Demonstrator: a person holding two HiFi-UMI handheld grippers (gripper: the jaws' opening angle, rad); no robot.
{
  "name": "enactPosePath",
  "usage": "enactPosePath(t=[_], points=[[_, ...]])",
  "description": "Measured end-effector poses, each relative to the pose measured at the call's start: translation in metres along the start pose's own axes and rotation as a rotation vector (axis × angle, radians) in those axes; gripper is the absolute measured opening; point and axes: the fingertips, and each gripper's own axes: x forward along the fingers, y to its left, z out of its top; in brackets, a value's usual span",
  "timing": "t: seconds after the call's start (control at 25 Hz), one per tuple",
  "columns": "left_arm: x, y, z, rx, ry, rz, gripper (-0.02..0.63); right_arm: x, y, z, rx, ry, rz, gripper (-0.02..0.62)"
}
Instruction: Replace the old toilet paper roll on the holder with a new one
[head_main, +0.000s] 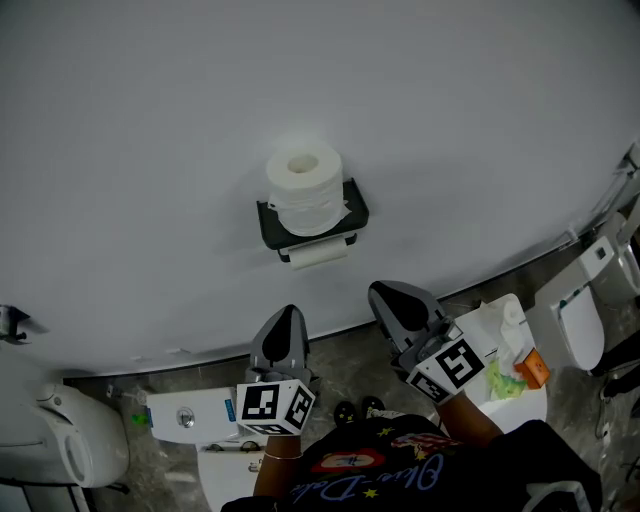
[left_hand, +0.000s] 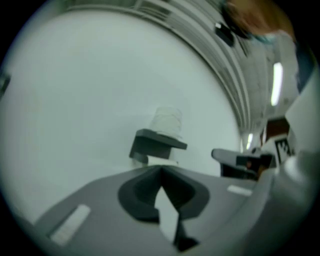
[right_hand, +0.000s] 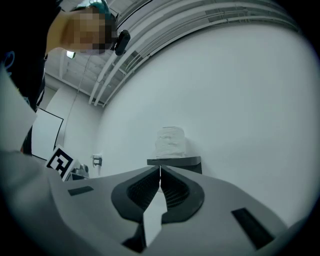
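A dark wall holder (head_main: 355, 218) hangs on the white wall. A full white toilet paper roll (head_main: 304, 183) stands upright on its top shelf, and a strip of white paper (head_main: 318, 256) shows under the shelf. My left gripper (head_main: 291, 312) and right gripper (head_main: 379, 291) are both below the holder and apart from it, pointing towards the wall, shut with nothing between the jaws. In the left gripper view the holder (left_hand: 156, 143) and roll (left_hand: 168, 121) lie ahead of the shut left gripper (left_hand: 161, 171). The right gripper view shows the roll (right_hand: 170, 142) on the holder (right_hand: 176, 161) beyond the shut right gripper (right_hand: 160, 170).
A toilet (head_main: 60, 432) stands at the lower left and another toilet (head_main: 585, 318) at the right. A white bin (head_main: 520, 403) holding orange and green items sits by my right hand. A white box (head_main: 195, 410) lies on the stone floor near my left hand.
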Motion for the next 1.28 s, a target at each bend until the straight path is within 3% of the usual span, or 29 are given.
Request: enactPosePath(t=[0.08,0.16,0.24,0.36,0.6,0.72,0.88,1.04,1.12,1.28], points=[[0.014,0.003,-0.014,-0.294,-0.011,-0.087,-0.002,0.001,-0.006,0.001,-0.005,0.009,-0.002,0.014],[0.026,0.004,-0.022,-0.534,-0.042,-0.144,-0.002,-0.002,-0.012,0.001,-0.012,0.017,-0.009,0.014],[0.036,0.004,-0.022,-0.703,-0.096,-0.182,0.057,-0.006,-0.018,0.001,-0.017,0.021,-0.02,0.014],[0.05,0.002,-0.014,-0.87,-0.192,-0.233,0.157,-0.013,-0.026,0.001,-0.013,0.023,-0.046,0.014],[0.081,0.008,-0.011,-1.036,-0.27,-0.219,0.247,-0.024,-0.039,0.002,-0.019,0.026,-0.083,0.014],[0.092,0.016,-0.012,-1.078,-0.289,-0.191,0.306,-0.028,-0.044,0.003,-0.022,0.024,-0.099,0.014],[0.103,0.026,-0.014,-1.142,-0.306,-0.155,0.318,-0.033,-0.05,0.002,-0.019,0.032,-0.11,0.014],[0.115,0.023,-0.01,-1.15,-0.308,-0.166,0.314,-0.035,-0.054,0.005,-0.024,0.033,-0.111,0.014],[0.118,0.022,-0.009,-1.149,-0.318,-0.157,0.191,-0.034,-0.056,0.007,-0.028,0.028,-0.11,0.014],[0.123,0.016,-0.01,-1.129,-0.308,-0.168,0.184,-0.034,-0.06,0.009,-0.035,0.021,-0.112,0.014]])
